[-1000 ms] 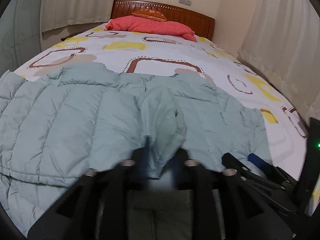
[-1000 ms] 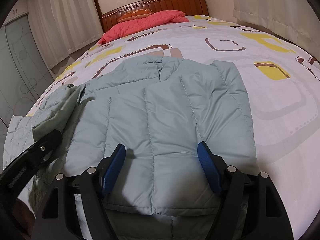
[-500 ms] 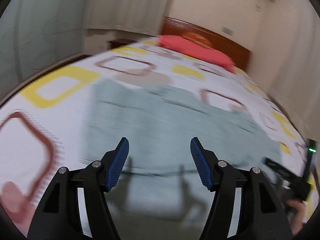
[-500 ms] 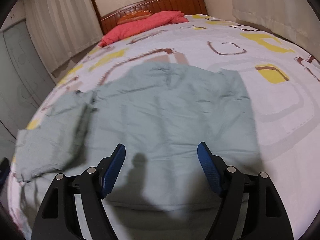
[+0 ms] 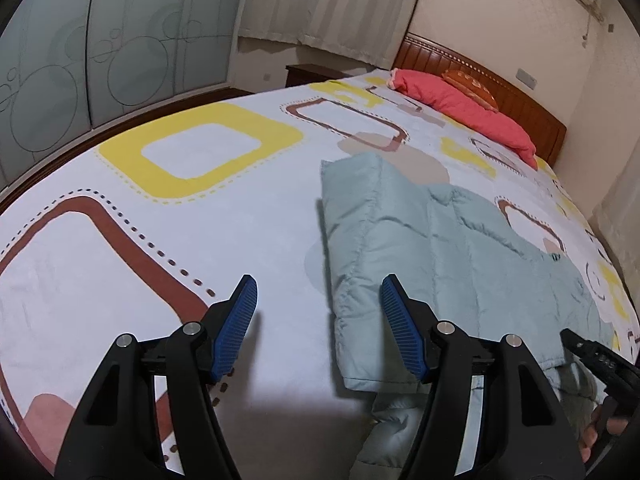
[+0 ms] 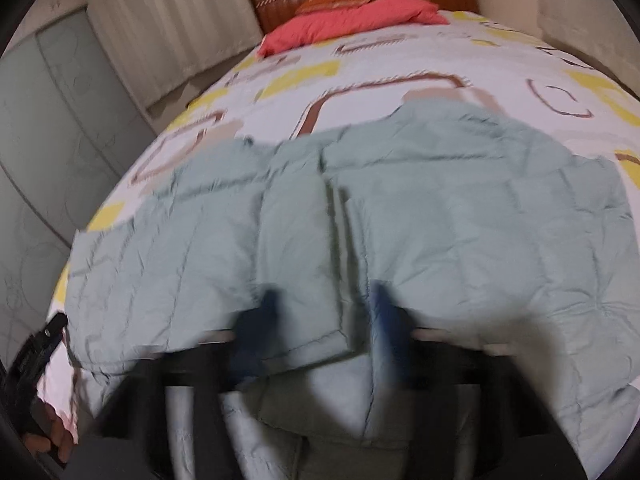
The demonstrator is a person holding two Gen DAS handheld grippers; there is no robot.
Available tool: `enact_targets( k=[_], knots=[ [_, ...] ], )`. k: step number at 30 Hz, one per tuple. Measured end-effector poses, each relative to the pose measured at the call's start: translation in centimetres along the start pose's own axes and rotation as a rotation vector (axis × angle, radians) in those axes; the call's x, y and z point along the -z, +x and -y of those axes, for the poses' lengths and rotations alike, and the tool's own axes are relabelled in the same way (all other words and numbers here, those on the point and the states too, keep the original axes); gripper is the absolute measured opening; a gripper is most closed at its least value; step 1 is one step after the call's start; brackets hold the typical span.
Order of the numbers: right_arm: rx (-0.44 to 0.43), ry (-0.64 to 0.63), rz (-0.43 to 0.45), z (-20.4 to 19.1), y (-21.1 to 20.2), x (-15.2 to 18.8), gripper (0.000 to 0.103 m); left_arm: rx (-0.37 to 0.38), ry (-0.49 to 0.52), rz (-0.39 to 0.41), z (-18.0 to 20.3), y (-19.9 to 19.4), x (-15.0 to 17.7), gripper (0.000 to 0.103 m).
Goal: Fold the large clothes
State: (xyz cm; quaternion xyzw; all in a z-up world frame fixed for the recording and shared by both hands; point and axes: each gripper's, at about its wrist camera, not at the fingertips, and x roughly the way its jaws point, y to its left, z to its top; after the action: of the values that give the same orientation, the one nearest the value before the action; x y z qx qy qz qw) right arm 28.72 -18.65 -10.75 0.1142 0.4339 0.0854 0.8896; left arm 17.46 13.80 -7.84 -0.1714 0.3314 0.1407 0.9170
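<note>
Right gripper [image 6: 324, 320], low centre of its blurred view, has just been closing its jaws on the pale green quilted jacket's [image 6: 400, 208] near hem, we judge to lift it for folding. Left gripper [image 5: 318, 320] is hanging open, empty, over the bedspread [image 5: 140, 248] beside the jacket's folded edge.

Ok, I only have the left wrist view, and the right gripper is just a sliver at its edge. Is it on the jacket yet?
Observer: On the right gripper the jaws have just been closing, with the near hem of the jacket between them. Blur hides whether they grip yet.
Operator: Where along the hem?
Observer: At the overlapping edge that runs up the jacket's middle, where one panel lies over the other.
</note>
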Motion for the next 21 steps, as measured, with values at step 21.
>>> enact_targets(
  k=[21],
  knots=[
    [0.197,0.084,0.102,13.6,-6.1,-0.2,0.012,0.051,0.108,-0.018,5.1,0.8,0.8,0.07]
  ],
)
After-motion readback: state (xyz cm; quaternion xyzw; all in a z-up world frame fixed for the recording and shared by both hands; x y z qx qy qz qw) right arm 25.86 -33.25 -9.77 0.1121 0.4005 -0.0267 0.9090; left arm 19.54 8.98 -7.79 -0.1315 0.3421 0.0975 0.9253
